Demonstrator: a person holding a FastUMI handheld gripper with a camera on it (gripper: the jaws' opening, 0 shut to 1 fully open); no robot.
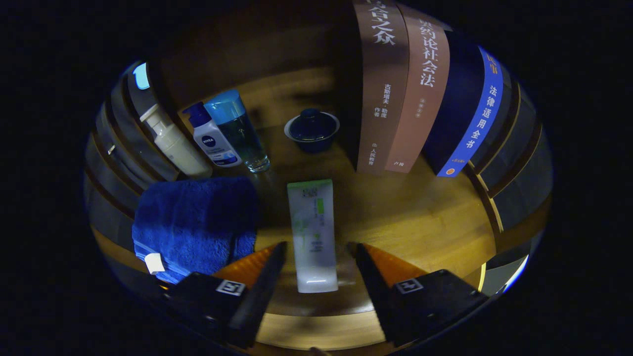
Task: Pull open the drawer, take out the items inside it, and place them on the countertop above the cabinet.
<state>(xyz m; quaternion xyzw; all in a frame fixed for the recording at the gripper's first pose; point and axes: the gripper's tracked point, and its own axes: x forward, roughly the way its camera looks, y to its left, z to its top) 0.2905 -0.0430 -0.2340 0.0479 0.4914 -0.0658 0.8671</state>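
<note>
A white tube with green print (312,232) lies flat on the wooden countertop (425,222), its length running along my fingers. My gripper (319,245) is open around the tube's near half. A narrow gap shows between each finger and the tube's sides, so neither finger presses on it. The tube's near end rests close to the countertop's front edge.
A folded blue towel (195,222) lies just left of the tube. Behind it stand a cream pump bottle (173,143), a white bottle with a blue cap (212,138) and a clear blue-capped bottle (240,131). A dark lidded bowl (311,129) sits further back. Upright books (420,94) stand at the right.
</note>
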